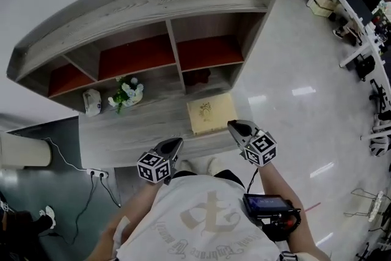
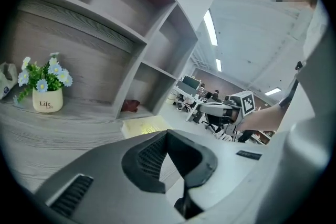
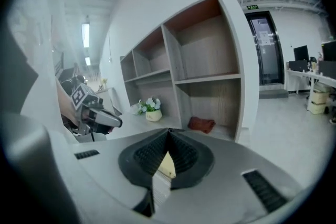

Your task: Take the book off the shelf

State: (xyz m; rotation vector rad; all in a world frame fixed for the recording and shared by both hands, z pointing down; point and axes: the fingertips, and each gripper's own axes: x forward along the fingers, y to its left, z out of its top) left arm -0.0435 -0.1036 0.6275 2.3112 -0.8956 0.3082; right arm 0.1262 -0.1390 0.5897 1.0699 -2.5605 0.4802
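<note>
A pale yellow book with a gold ornament on its cover lies flat on the grey wooden shelf unit's counter, in front of the lower right cubby. My right gripper hangs just above the book's near right corner, shut and empty. Through the gap under its closed tips in the right gripper view, a corner of the book shows. My left gripper is near the counter's front edge, left of the book, shut with nothing held. The left gripper view has the book just beyond the tips.
A white pot of blue-white flowers and a small white object stand on the counter at left. A dark red item lies in the lower right cubby. Upper cubbies have red backs. Office desks stand far right across glossy floor.
</note>
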